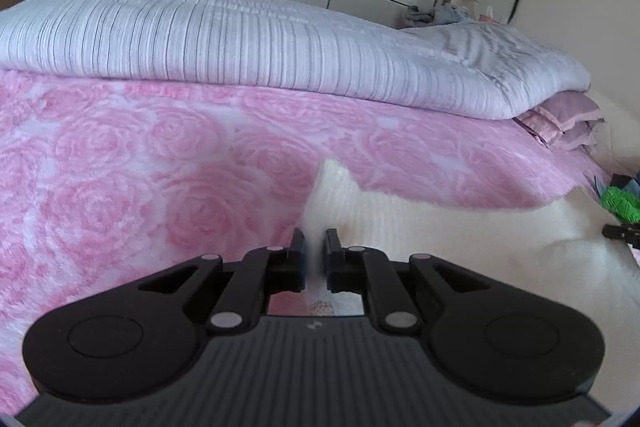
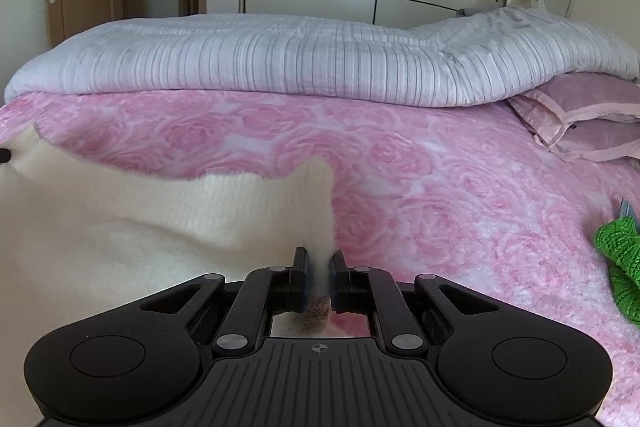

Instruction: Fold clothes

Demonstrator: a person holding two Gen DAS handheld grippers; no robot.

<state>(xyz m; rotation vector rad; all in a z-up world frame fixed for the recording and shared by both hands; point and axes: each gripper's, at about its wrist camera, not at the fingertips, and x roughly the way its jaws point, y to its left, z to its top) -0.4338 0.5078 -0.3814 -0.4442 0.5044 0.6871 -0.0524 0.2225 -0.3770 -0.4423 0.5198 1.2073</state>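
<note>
On the bed, over a pink rose-patterned plush blanket (image 1: 140,163), a cream-white fuzzy knit garment (image 2: 132,227) lies spread, and each gripper is clamped narrowly on one of its edges. The left gripper (image 1: 316,247) pinches a raised fold of the cream knit between its pads, the cloth rising to a small peak just ahead of the fingertips; the right gripper (image 2: 319,267) pinches another peak of the same garment, which stretches away to its left toward the other gripper's tip at the frame edge. The step in hand looks like carrying a held edge across to make a fold. To do it well, both grips should stay firm, since the knit is thick, soft and likely to slip from shallow pinches. The two hands ought to travel together at matching height so the edge between them stays taut and straight rather than sagging. The lifted edge should be laid flat on the garment's body, clear of the folded pale lilac striped quilt (image 2: 280,67) behind and the green knitted piece (image 2: 618,259) at the right.
</note>
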